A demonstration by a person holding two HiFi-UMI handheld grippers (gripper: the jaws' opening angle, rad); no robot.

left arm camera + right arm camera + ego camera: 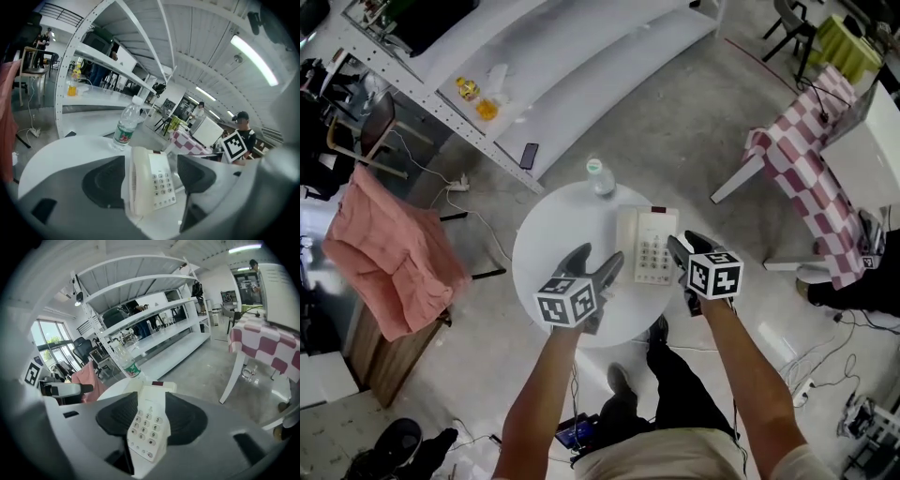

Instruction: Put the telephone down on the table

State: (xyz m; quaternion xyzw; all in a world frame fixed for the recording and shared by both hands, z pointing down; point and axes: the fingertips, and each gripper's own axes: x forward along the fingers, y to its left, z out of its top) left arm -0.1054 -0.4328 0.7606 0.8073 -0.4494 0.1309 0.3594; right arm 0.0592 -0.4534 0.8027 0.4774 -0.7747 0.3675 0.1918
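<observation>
A cream telephone [647, 246] with its handset on the cradle lies flat on the round white table [553, 244], right of centre. My left gripper [598, 262] hovers over the table's front, left of the telephone, jaws open and empty. In the left gripper view the telephone [152, 185] shows through the gap of the left gripper [150, 178]. My right gripper [689, 248] hangs just off the telephone's right edge, jaws open. Between the pads of the right gripper [147, 420] the telephone [147, 427] is seen lying below, untouched.
A clear water bottle [600, 176] stands at the table's far edge. White shelving [581, 56] runs behind it. To the left a pink cloth [389, 253] hangs over a chair. A table with a checked cloth [811, 178] is to the right. Cables lie on the floor.
</observation>
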